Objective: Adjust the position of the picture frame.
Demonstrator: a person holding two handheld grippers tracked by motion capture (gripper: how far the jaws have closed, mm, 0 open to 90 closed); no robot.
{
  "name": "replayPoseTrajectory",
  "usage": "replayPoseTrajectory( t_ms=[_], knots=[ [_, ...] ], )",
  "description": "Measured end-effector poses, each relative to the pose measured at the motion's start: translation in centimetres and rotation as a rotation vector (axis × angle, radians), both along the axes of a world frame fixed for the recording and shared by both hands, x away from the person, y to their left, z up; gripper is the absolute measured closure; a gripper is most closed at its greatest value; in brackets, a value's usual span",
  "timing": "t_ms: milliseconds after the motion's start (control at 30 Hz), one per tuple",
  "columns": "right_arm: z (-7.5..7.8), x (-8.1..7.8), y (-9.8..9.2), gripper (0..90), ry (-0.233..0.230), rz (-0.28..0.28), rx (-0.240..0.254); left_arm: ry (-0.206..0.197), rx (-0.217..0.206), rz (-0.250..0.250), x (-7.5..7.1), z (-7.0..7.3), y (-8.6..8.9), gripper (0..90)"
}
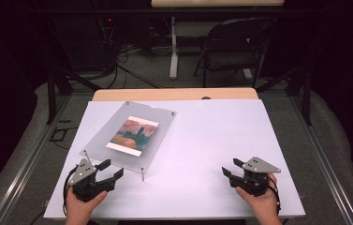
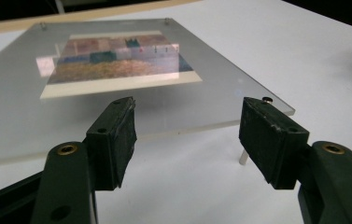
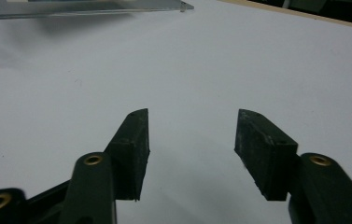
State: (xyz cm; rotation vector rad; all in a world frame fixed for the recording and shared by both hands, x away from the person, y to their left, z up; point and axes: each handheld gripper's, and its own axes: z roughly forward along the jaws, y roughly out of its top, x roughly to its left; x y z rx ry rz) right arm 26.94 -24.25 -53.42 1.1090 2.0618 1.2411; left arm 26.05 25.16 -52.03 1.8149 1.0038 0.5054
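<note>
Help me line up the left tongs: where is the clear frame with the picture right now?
In the high view, the clear frame stands on short legs on the left half of the white table, just ahead of the open left tongs.

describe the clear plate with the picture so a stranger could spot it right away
On the white table top, look at its left half, just ahead of the left hand-held gripper. There a clear acrylic plate stands raised on thin metal legs, a colourful landscape print under it; nothing else on the table is see-through.

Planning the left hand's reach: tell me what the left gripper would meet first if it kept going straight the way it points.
Probably the near edge of the clear panel; the left gripper points at it with jaws open and empty, though depth is uncertain.
</note>
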Motion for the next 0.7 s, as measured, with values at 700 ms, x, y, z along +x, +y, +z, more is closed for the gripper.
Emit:
replayPoseTrajectory(
  t_ms=[700],
  knots=[
    [0.0,0.2,1.4,52.7,0.038,0.119,0.042,0.116,0.089,0.016,-1.8,-0.5,2.1,49.1]
  ],
)
